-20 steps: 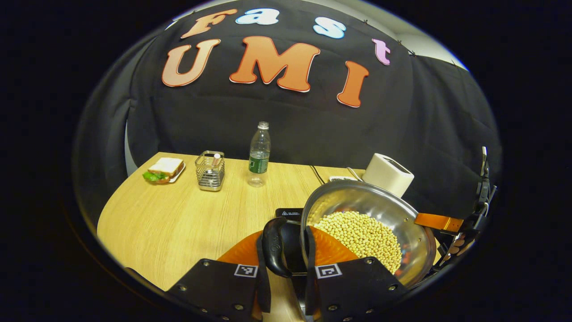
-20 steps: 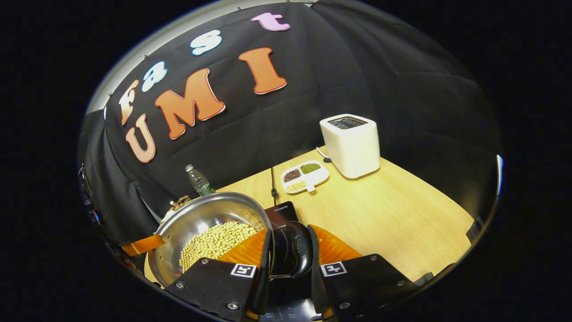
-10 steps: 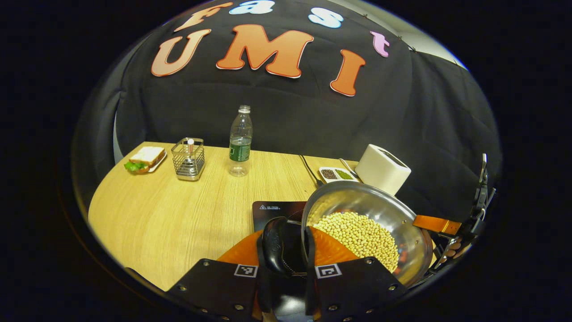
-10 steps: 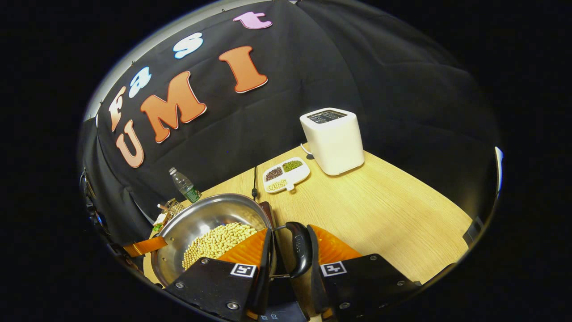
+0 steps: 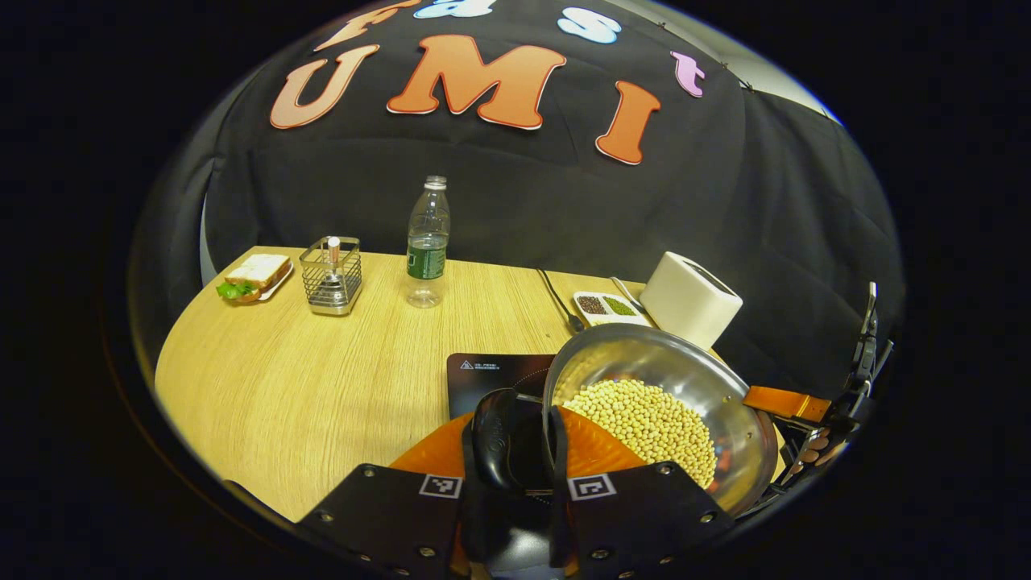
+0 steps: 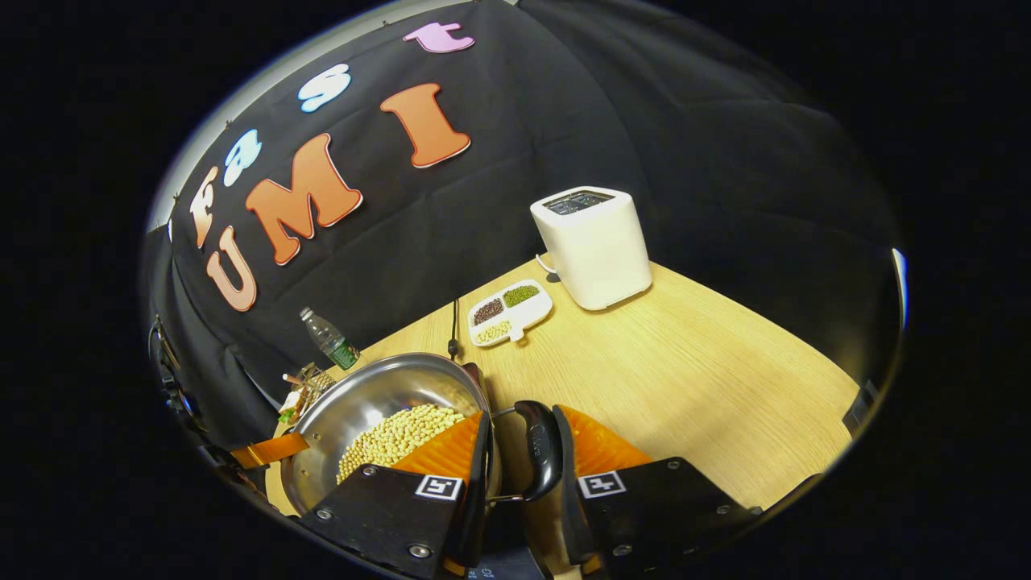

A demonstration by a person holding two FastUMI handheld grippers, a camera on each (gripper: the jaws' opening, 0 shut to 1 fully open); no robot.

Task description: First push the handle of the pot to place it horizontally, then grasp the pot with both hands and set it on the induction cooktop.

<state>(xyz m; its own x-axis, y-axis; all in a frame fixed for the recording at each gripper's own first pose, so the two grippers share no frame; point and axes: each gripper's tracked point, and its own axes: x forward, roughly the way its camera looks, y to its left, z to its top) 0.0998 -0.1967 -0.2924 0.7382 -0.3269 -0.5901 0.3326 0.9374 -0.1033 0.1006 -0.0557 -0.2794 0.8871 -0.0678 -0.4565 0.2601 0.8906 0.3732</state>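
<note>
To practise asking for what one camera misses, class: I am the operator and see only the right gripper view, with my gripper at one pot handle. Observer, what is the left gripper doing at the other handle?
Observer: The left gripper is closed on both sides of the other handle of the pot.
Operator: Where is the cooktop?
Observer: The cooktop lies on the table just behind that handle, its left part bare, the pot overlapping its right part.
Operator: What sits at the table's far left?
Observer: A sandwich, beside a wire basket.
</note>
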